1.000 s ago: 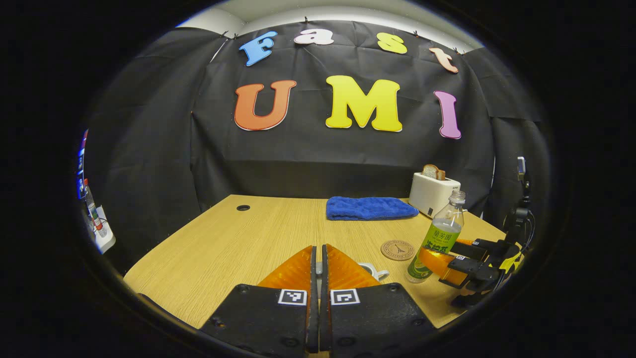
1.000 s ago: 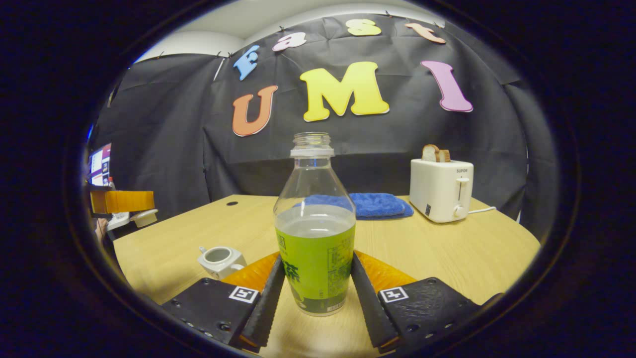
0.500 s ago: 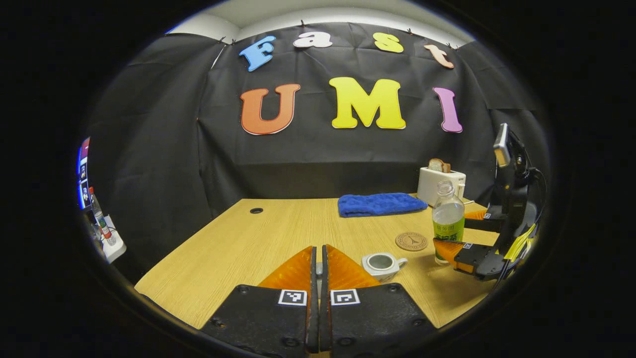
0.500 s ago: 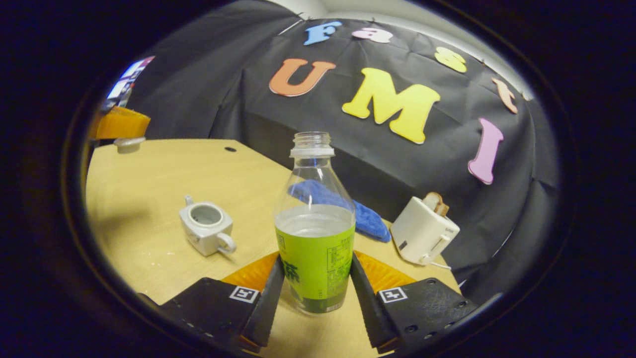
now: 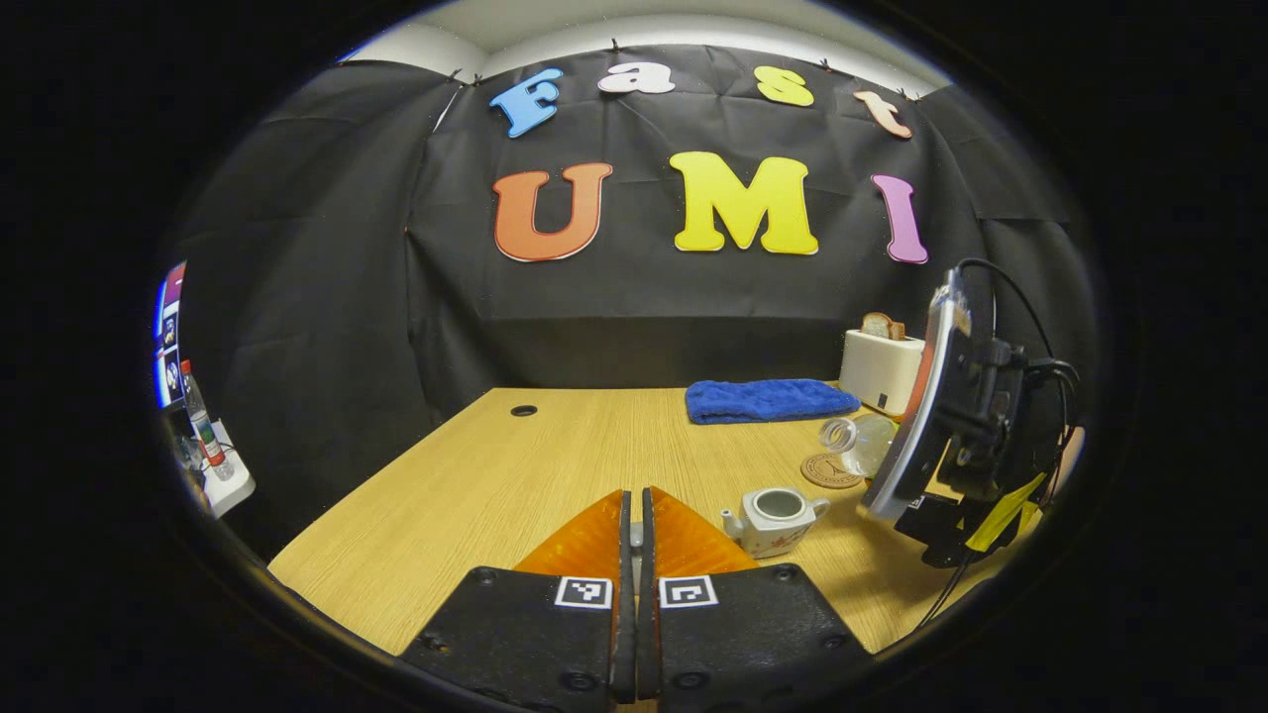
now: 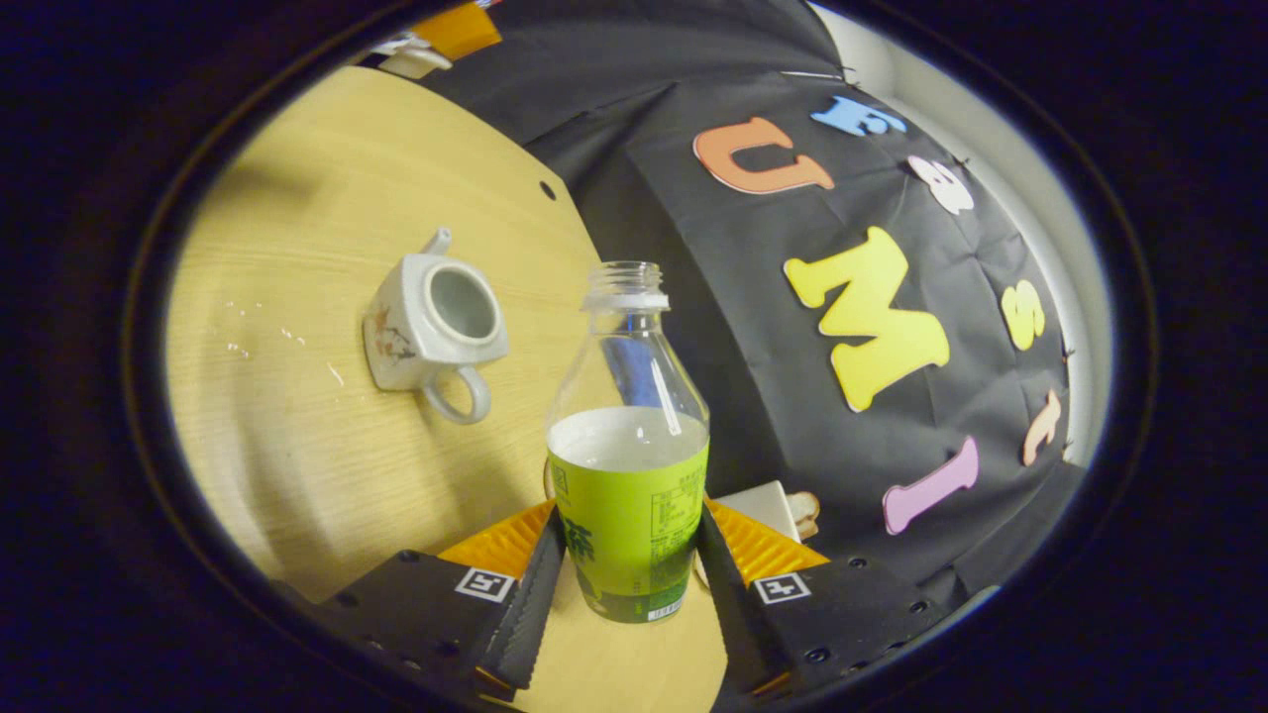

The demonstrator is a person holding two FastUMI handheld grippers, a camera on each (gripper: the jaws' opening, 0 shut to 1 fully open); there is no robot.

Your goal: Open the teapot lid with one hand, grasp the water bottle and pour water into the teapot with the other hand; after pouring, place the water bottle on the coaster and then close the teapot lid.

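Worktop (image 5: 475, 475): pale wood-grain surface inside a booth hung with black cloth; a few small white specks lie at about 9 o'clock of the teapot in the right gripper view.
Left gripper (image 5: 637, 515): nearest in the left gripper view, jaws drawn almost together; what sits between the tips is hidden there. In the right gripper view a small pale piece, likely the teapot lid (image 6: 411, 61), hangs at its tips, held up and away at 11 o'clock, probably to keep the opening free.
Right gripper (image 6: 626, 569): jaws closed on the labelled lower half of the water bottle (image 6: 628, 436), one each side.
Water bottle: uncapped, roughly half full of clear water. In the left gripper view it lies tipped well over, mouth toward the teapot; I see no stream.
Teapot (image 5: 776, 515): small white pot with spout and loop handle, lid off, standing on the worktop below the bottle's mouth; its inside looks empty, though I cannot be sure.
Coaster (image 5: 827, 471): round, bare, just beyond the teapot at 1 o'clock, waiting for the bottle.
Blue cloth (image 5: 768, 399): folded, farther back.
Toaster (image 5: 880, 364): white, bread in its slots, at the far right edge.
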